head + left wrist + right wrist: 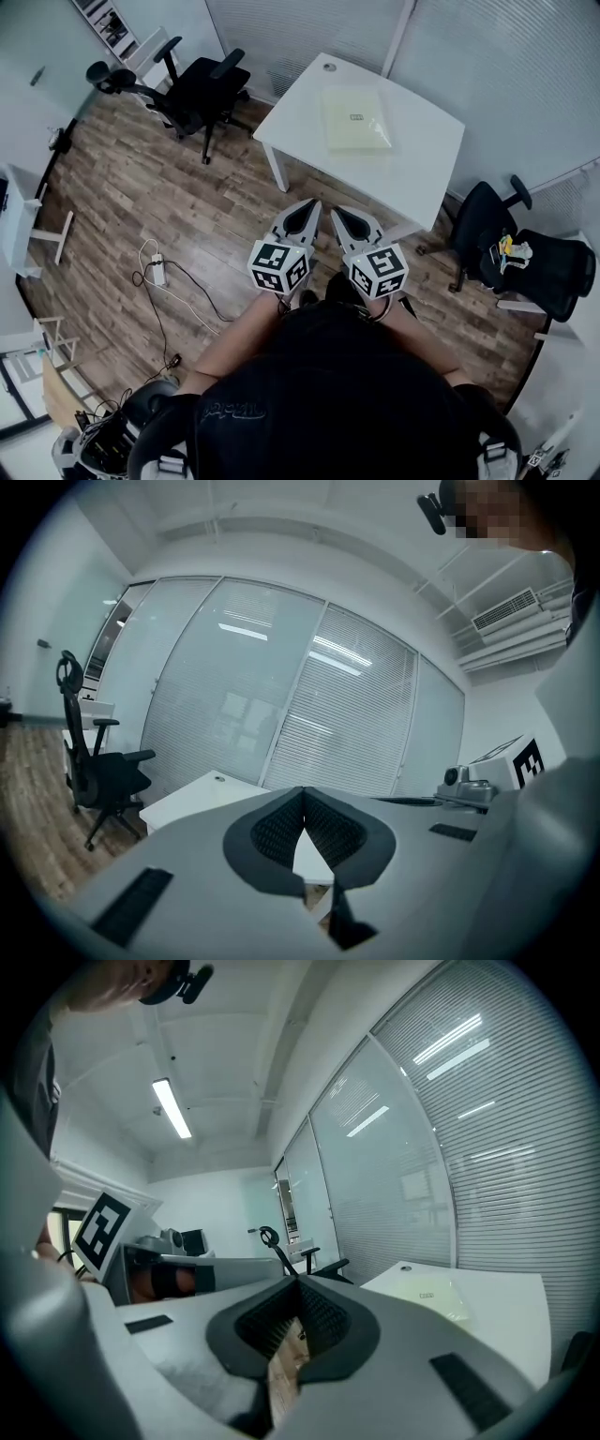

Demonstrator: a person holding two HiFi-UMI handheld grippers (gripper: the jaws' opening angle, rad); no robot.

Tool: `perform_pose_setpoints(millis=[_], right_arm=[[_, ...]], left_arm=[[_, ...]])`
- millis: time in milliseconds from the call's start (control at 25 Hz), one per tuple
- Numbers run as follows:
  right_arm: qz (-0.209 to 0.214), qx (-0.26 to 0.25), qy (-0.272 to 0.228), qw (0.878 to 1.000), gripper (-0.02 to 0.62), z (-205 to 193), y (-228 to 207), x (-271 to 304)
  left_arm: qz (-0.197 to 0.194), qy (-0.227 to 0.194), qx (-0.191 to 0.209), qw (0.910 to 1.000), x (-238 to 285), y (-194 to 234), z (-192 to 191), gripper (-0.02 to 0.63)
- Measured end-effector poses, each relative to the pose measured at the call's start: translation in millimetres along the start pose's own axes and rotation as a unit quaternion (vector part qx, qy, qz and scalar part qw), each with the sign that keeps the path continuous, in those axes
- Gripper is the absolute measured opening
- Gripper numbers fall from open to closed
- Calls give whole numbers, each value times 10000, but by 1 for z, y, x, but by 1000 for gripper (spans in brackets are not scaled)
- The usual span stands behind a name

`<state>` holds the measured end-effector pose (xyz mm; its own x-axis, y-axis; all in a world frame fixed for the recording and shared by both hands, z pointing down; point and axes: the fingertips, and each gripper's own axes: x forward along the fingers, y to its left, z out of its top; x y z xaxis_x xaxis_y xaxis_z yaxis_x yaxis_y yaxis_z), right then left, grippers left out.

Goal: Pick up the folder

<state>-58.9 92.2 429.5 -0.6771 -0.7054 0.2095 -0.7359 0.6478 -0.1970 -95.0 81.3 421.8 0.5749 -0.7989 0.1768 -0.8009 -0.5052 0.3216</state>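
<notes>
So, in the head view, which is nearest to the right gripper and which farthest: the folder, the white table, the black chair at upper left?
From the right gripper:
1. White table, near edge just ahead.
2. Folder, further in on the table.
3. Black chair, far off to the left.

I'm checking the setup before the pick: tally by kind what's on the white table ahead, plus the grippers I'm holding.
folder: 1, pale yellow, flat on the white table
small round cap: 1, at the table's far corner
grippers: 2, the left gripper and the right gripper, both shut and empty
Total: 4
</notes>
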Motion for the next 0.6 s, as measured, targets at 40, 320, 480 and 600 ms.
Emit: perform_pose_setpoints(millis=[40,320,480,600], right_arm=[[0,15,-15,10000,21,1,-6,2],[103,52,19,9999,21,7,-64,17],[138,63,33,9999,21,16,-107,30],[133,17,-7,9999,21,29,-140,37]], left_arm=[[14,4,9,10000,5,1,1,12],[92,69,-20,9999,66,2,1,12],[163,127,-34,9998,111,6,5,12],[159,97,4,9998,146,5,15,12]])
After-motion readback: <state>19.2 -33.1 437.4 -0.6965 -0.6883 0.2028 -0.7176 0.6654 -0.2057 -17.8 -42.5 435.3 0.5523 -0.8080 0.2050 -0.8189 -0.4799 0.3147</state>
